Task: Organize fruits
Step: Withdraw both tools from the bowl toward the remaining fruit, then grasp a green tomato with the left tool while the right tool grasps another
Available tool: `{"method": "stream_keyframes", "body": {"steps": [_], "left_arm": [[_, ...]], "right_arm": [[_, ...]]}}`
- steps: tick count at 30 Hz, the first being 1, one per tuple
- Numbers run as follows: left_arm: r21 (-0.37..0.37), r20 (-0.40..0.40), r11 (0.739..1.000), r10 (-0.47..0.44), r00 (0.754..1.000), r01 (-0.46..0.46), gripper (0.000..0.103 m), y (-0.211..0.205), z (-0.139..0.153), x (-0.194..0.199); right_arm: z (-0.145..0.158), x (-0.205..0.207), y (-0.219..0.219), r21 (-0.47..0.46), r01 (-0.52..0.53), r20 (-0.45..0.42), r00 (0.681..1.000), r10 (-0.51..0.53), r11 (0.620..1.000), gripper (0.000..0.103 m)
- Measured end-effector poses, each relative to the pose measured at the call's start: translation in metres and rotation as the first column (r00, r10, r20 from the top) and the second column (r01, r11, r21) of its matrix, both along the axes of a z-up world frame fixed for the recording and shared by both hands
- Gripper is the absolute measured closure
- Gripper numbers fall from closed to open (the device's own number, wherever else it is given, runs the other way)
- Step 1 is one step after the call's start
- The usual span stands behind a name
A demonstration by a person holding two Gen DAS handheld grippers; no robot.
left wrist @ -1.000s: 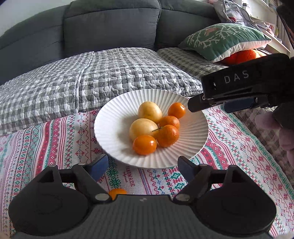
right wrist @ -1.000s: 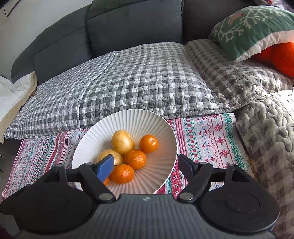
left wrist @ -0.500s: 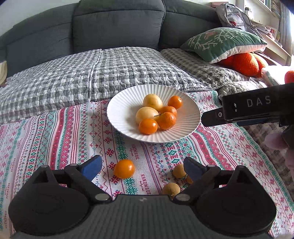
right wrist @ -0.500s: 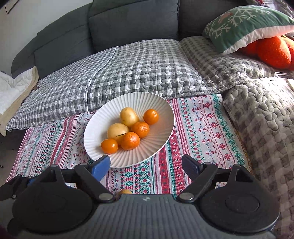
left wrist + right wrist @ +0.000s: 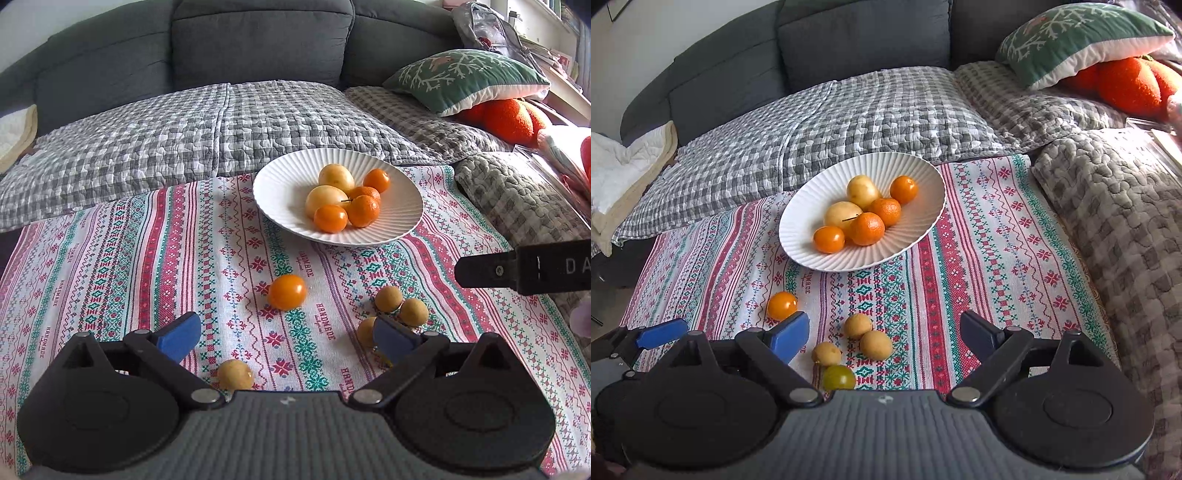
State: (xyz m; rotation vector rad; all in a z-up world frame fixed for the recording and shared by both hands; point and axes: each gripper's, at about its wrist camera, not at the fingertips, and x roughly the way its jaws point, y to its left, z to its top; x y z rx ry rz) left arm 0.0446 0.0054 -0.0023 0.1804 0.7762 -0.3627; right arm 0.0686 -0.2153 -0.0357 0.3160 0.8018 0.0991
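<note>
1. Soft, even daylight; both views bright and sharp.
2. Glare washes out the blanket [image 5: 1152,147] toward 2 o'clock.
3. Faint, short shadows under the fruit in the plate [image 5: 280,184].
4. Fisheye bending curves the sofa [image 5: 258,40] along the edges.

This is a home living room. A grey sofa [image 5: 258,40] fills the back, its seat spread with a checked quilt [image 5: 177,136] and topped by a green snowflake cushion [image 5: 469,79] leaning over orange plush [image 5: 509,120]. In front lies a patterned cloth [image 5: 177,258] marked "HANDMADE", with a white plate [image 5: 280,184] of fruit on it.
</note>
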Motion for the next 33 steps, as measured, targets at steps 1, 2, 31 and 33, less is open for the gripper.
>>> {"method": "stream_keyframes", "body": {"steps": [1,2,31,33], "left_arm": [[0.003,0.001,1.0,0.001,1.0,-0.001,0.006,0.003,-0.001,-0.002],[0.006,0.0,1.0,0.002,1.0,-0.002,0.006,0.006,-0.001,-0.003],[0.079,-0.016,0.97,-0.23,0.973,0.231,0.012,0.015,-0.034,-0.032],[0.071,-0.013,0.962,-0.262,0.965,0.262,0.017,0.01,-0.034,-0.036]], "right_arm": [[-0.001,-0.003,0.002,-0.004,-0.004,-0.001,1.0,0.004,1.0,0.013],[-0.003,-0.005,0.003,-0.003,-0.008,-0.003,1.0,0.008,1.0,0.013],[-0.042,-0.009,0.021,-0.064,-0.073,-0.157,0.986,0.062,0.995,0.006],[-0.042,-0.008,0.022,-0.058,-0.072,-0.159,0.985,0.062,0.996,0.006]]}}
